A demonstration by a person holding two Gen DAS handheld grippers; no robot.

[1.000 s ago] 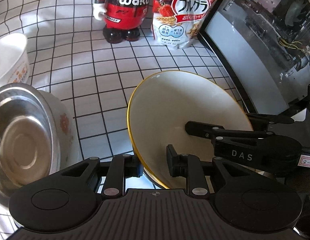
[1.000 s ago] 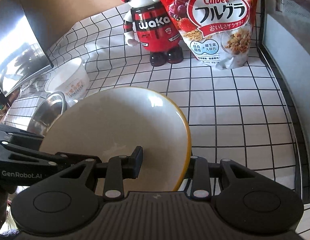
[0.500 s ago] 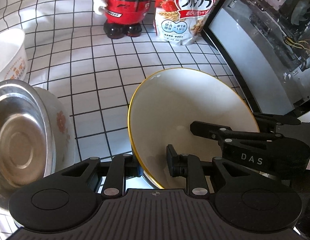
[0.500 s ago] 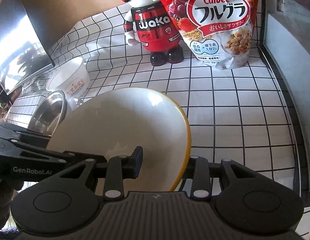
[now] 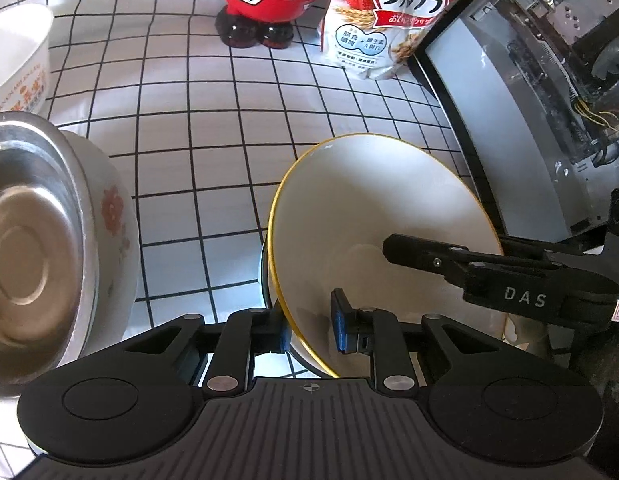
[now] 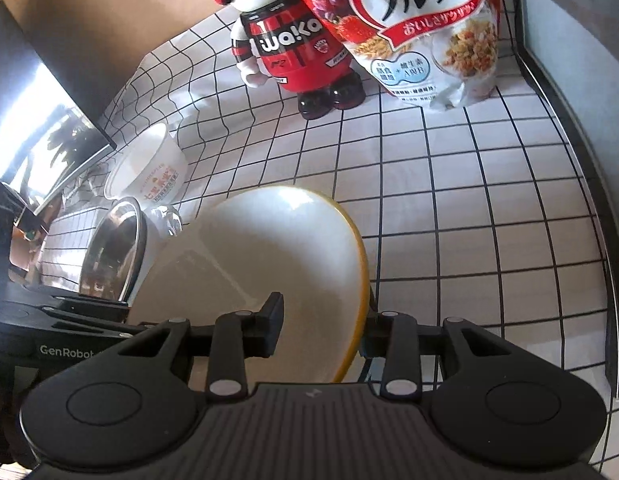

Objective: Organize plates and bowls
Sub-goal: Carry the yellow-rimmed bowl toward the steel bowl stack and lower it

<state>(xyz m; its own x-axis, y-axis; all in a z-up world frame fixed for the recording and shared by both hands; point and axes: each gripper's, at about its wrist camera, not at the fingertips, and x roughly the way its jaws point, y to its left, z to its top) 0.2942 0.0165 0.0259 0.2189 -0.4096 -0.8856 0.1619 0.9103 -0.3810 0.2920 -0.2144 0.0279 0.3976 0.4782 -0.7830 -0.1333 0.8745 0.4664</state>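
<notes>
Both tools pinch the rim of the yellow-rimmed bowl (image 5: 373,220) from opposite sides, the left tool (image 5: 309,328) and the right tool (image 6: 321,330), holding it tilted above the checked surface (image 5: 229,120). This looks like the carry step. Next it probably needs lowering level into the steel bowl (image 5: 25,236) nested in the floral bowl (image 5: 115,216) alongside.

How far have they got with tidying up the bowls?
Partly done: a steel bowl already sits nested in a flowered bowl. In hand: both the left gripper and right gripper straddle the yellow-rimmed bowl at its rim. Left: a white printed bowl stands alone.
</notes>
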